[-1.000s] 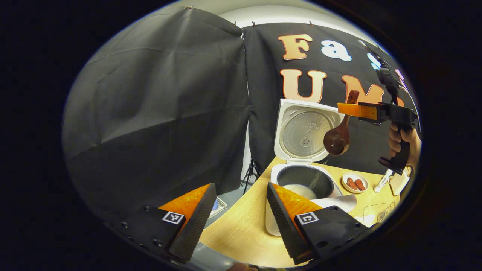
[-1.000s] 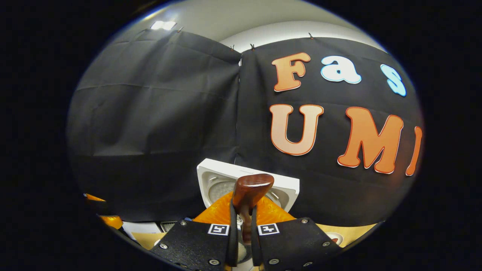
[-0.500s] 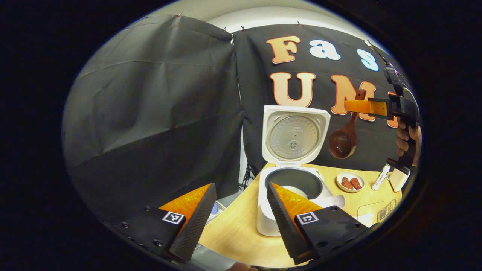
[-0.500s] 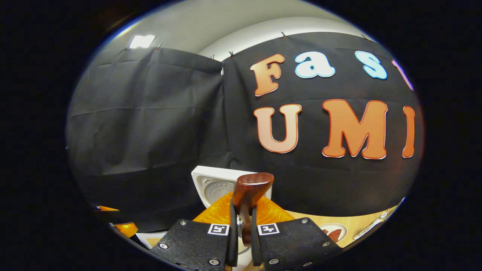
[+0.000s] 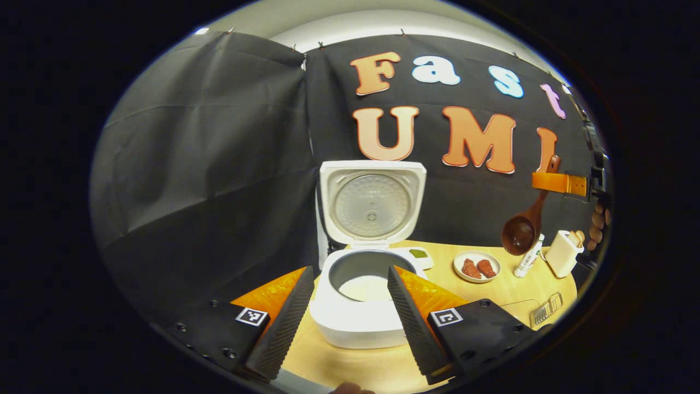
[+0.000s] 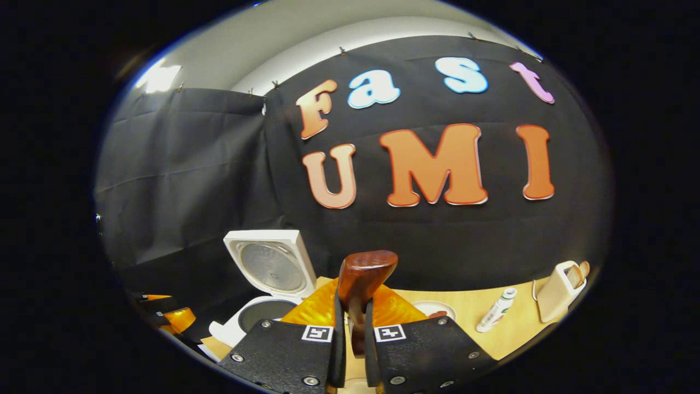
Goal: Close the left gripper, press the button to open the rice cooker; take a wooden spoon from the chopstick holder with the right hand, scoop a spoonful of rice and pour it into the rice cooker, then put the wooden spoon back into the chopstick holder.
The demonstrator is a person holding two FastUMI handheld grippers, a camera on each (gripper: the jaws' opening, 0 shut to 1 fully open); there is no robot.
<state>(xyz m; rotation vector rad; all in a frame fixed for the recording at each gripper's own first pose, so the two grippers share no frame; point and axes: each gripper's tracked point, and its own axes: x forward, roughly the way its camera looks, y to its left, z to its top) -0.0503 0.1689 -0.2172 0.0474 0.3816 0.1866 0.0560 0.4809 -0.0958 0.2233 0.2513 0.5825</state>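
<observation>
The white rice cooker [image 5: 355, 323] stands open on the wooden table [image 5: 492, 290], lid [image 5: 372, 202] upright, with white rice [image 5: 366, 287] in its pot. My left gripper [image 5: 348, 272] hangs open just in front of it with nothing between its fingers. Far right, my right gripper [image 5: 563, 183] holds the wooden spoon [image 5: 519, 235] by its handle, bowl hanging down above a tube and beside the cream chopstick holder [image 5: 563, 253]. In the right gripper view my right gripper [image 6: 353, 323] is shut on the spoon handle [image 6: 361, 279]; the cooker [image 6: 257, 312] lies lower left, the holder [image 6: 558, 295] far right.
A small plate [image 5: 477, 266] with red pieces sits right of the cooker, a white tube [image 5: 528, 257] stands beside it, and a little dish [image 5: 418, 253] with something green is behind. A wire rack [image 5: 547, 309] lies near the table's right front. My left gripper [image 6: 164, 317] shows at the far left.
The right gripper has carried the spoon from above the cooker off to the right, near the chopstick holder. The left gripper's view has swung so the cooker now sits centred.
</observation>
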